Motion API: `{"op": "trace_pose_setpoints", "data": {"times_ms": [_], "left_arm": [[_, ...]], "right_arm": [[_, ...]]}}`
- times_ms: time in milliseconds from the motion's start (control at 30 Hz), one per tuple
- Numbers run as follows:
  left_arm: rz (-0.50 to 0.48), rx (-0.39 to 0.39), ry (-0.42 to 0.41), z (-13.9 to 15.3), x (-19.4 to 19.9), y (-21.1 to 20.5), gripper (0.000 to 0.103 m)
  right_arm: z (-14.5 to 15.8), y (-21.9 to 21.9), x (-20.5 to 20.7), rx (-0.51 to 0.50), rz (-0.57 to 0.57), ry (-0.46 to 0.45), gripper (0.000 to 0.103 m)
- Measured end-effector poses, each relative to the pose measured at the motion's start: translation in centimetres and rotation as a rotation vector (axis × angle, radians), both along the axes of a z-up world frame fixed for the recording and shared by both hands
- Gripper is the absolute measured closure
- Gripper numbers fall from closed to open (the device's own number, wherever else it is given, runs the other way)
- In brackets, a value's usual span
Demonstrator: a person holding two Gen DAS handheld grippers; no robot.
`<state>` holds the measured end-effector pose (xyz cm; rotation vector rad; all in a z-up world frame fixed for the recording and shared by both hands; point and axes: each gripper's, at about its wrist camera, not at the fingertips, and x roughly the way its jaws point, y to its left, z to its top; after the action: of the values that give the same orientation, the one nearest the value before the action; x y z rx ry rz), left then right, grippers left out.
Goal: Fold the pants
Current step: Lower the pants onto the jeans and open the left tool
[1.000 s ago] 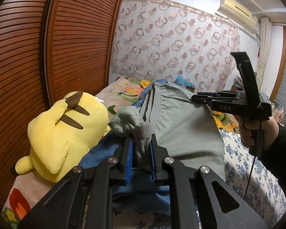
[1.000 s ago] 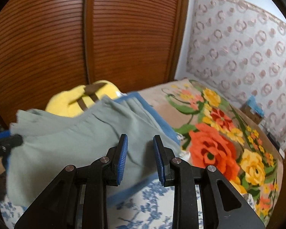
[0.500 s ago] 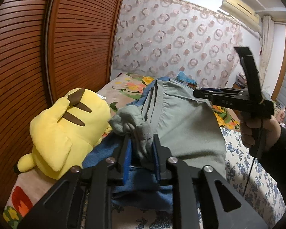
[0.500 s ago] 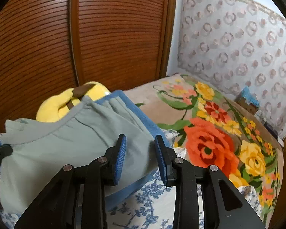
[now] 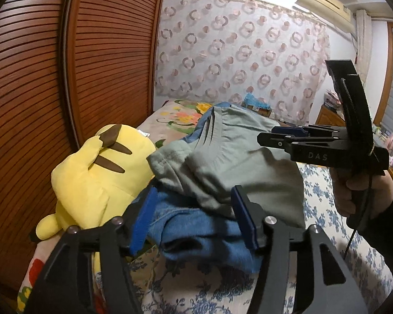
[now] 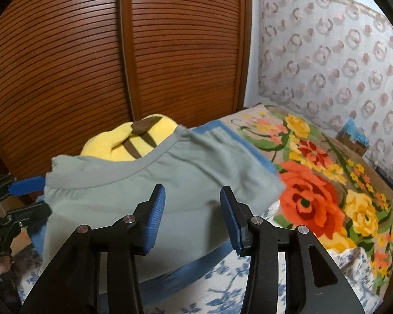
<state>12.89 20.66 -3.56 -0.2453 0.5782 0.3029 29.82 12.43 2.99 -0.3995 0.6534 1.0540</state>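
Observation:
The grey-green pants [image 5: 249, 167] lie folded on a blue garment [image 5: 196, 230] on the bed. My left gripper [image 5: 192, 196] is low at their near edge with its jaws opening. The pants' hem and the blue cloth sit between the pads [image 5: 144, 217], which do not press on them. In the right wrist view the pants [image 6: 196, 167] spread flat under my right gripper [image 6: 192, 192], whose jaws are also opening with nothing gripped. The right gripper [image 5: 275, 133] hovers over the pants' far side, held by a person's hand [image 5: 361, 191].
A yellow plush toy [image 5: 91, 178] lies against the pants' left side, by the brown louvred wardrobe doors [image 5: 65, 65]. A flowered blanket [image 6: 314, 183] covers the bed beyond the pants. A patterned curtain [image 5: 235, 60] hangs behind the bed.
The left jaws spread and let go of the bunched pants corner, which dropped flat onto the blue garment. The right jaws widened too, and that gripper shifted slightly across the pants.

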Motion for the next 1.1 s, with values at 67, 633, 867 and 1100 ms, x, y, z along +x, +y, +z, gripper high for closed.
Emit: {"op": "trace_pose_setpoints", "data": {"times_ms": [67, 633, 867, 1100], "left_arm": [[-0.004, 0.000, 0.017, -0.1, -0.2, 0.1, 0.044], [0.009, 0.020, 0.044, -0.1, -3.5, -1.0, 0.043], [0.016, 0.049, 0.032, 0.6, -5.0, -2.0, 0.042], [-0.006, 0.043, 0.031, 0.8, -5.8, -2.6, 0.042]], "right_arm": [[-0.3, 0.0, -0.4, -0.006, -0.005, 0.011, 0.055], [-0.3, -2.2, -3.8, -0.019, -0.105, 0.017, 0.043], [0.3, -4.0, -5.5, 0.010, -0.134, 0.018, 0.037], [0.5, -5.7, -7.6, 0.017, -0.154, 0.008, 0.026]]}}
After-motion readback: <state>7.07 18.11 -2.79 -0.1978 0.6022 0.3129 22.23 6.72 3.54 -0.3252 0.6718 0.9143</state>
